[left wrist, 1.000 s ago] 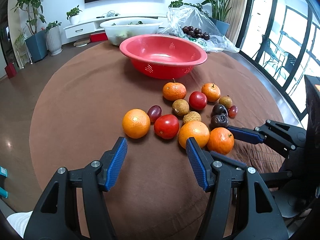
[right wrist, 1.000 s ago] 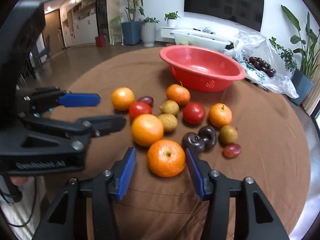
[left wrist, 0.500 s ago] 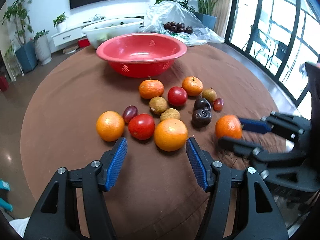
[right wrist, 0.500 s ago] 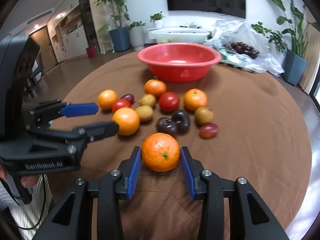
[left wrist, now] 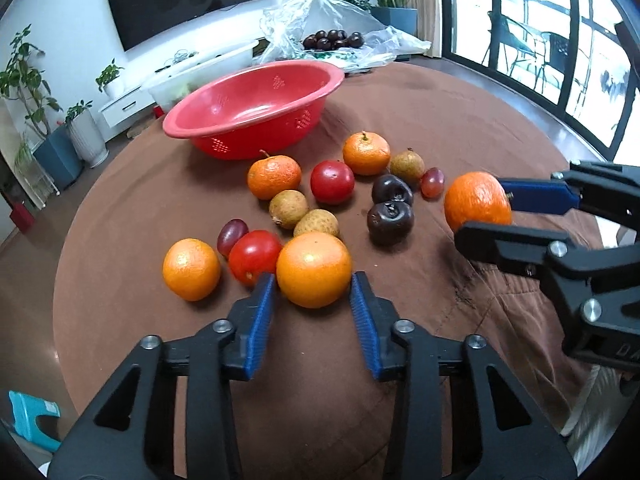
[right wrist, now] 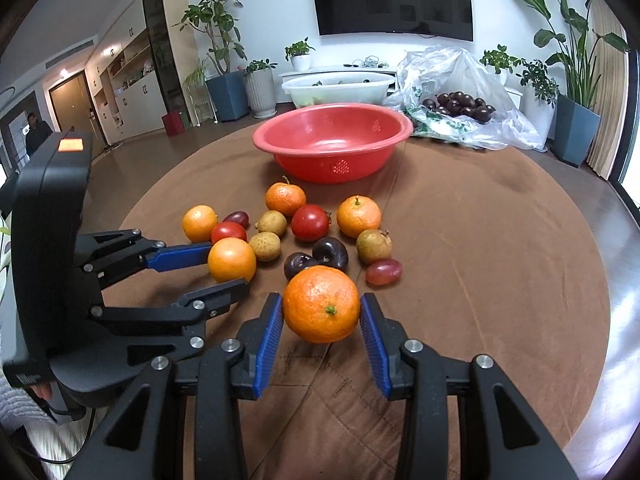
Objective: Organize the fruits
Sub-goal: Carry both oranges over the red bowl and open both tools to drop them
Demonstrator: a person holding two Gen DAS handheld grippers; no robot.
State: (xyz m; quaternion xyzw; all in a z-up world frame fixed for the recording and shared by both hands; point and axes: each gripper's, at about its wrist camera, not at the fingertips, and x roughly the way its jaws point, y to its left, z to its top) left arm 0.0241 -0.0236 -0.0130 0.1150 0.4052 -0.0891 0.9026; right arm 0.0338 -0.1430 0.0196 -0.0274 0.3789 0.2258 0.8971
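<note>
The right gripper (right wrist: 322, 312) is clamped on a mandarin (right wrist: 321, 309), its blue pads pressed to both sides and the fruit lifted clear of the brown tablecloth (right wrist: 480, 260) (its shadow falls on the cloth beneath). The left gripper (left wrist: 313, 286) has just been closing its jaws around a large orange (left wrist: 313, 269); the pads sit at the orange's sides, touching or very nearly so, and the fruit rests on the cloth.

The left wrist view shows the held mandarin (left wrist: 477, 201) from the side, at the right of the pile, near a red grape (left wrist: 432, 182) and two dark plums (left wrist: 390, 218). It also shows the tomato (left wrist: 255, 255) pressed against the large orange's left side, with a smaller orange (left wrist: 191, 269) farther left.

The right wrist view alone shows the whole red colander bowl (right wrist: 332, 144) from the front, standing empty at the far side of the fruit, and behind it a white tub (right wrist: 338, 88) and a clear plastic bag (right wrist: 452, 76) holding more dark plums. It also catches a bit of the person's hand (right wrist: 40, 392) under the left gripper's body.
</note>
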